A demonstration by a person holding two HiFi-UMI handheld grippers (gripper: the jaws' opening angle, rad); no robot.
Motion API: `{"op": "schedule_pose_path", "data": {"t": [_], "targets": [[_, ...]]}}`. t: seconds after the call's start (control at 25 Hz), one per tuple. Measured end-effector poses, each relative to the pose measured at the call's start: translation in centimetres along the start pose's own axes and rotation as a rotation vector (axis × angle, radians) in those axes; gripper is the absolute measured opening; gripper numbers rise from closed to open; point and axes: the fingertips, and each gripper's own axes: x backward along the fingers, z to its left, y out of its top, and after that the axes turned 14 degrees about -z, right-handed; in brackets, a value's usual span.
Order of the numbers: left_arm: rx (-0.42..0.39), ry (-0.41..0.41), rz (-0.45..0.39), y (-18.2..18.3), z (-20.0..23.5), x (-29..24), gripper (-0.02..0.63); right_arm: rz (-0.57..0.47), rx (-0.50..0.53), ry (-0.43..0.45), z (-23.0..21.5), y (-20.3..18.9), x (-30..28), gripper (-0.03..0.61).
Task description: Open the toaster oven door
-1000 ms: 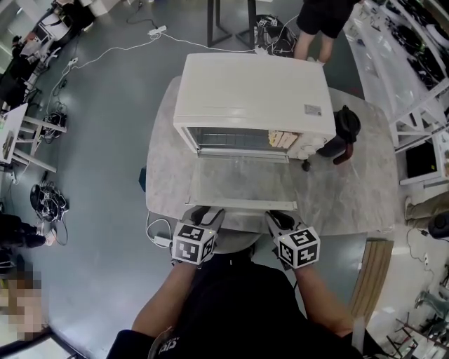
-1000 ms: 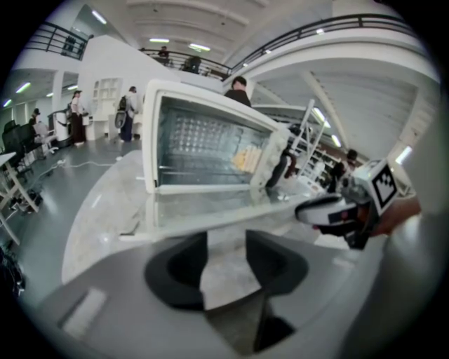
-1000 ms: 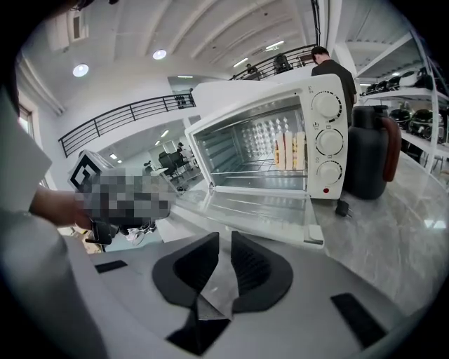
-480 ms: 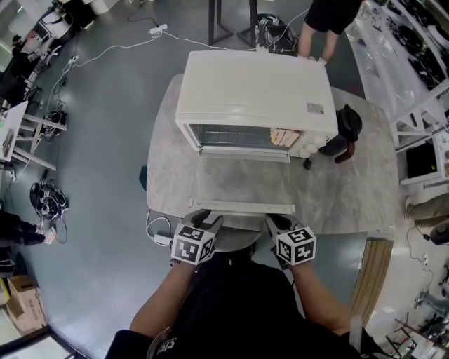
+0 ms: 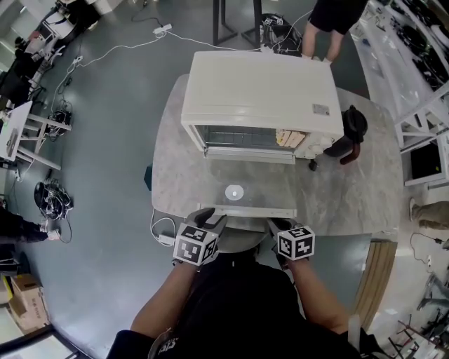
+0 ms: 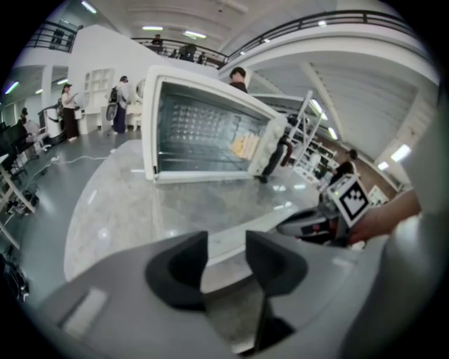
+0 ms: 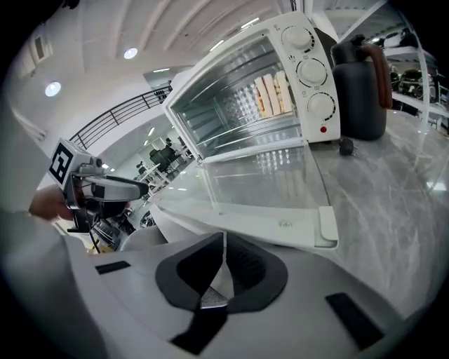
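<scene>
The white toaster oven (image 5: 259, 87) stands on the marble table (image 5: 351, 196), its glass door (image 5: 249, 182) folded down flat toward me. The door's handle (image 5: 249, 210) lies near the table's front edge. My left gripper (image 5: 208, 216) hovers just short of the handle's left part, open, with the handle (image 6: 228, 242) showing beyond the gap. My right gripper (image 5: 280, 224) sits just short of the handle's right part. In the right gripper view its jaws (image 7: 223, 263) are closing, almost touching, with nothing between them. The handle (image 7: 259, 228) lies ahead of them. Bread slices (image 7: 272, 95) stand inside the oven.
A black jug (image 5: 349, 130) stands at the oven's right side. A person (image 5: 330, 21) stands behind the table. A white adapter with a cable (image 5: 163, 238) hangs off the table's front left edge. Shelving (image 5: 421, 63) lines the right.
The door lies flat in all frames. My right gripper has drawn back a little from the handle. The left gripper has hardly moved.
</scene>
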Motion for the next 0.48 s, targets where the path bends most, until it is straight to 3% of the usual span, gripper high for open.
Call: {"op": "schedule_pose_path", "data": {"t": [0.48], "targets": [[0.01, 0.025, 0.051, -1.3, 2.1, -1.3, 0.172, 0.055, -0.047, 0.004, -0.6, -1.7, -1.1, -0.003]]}}
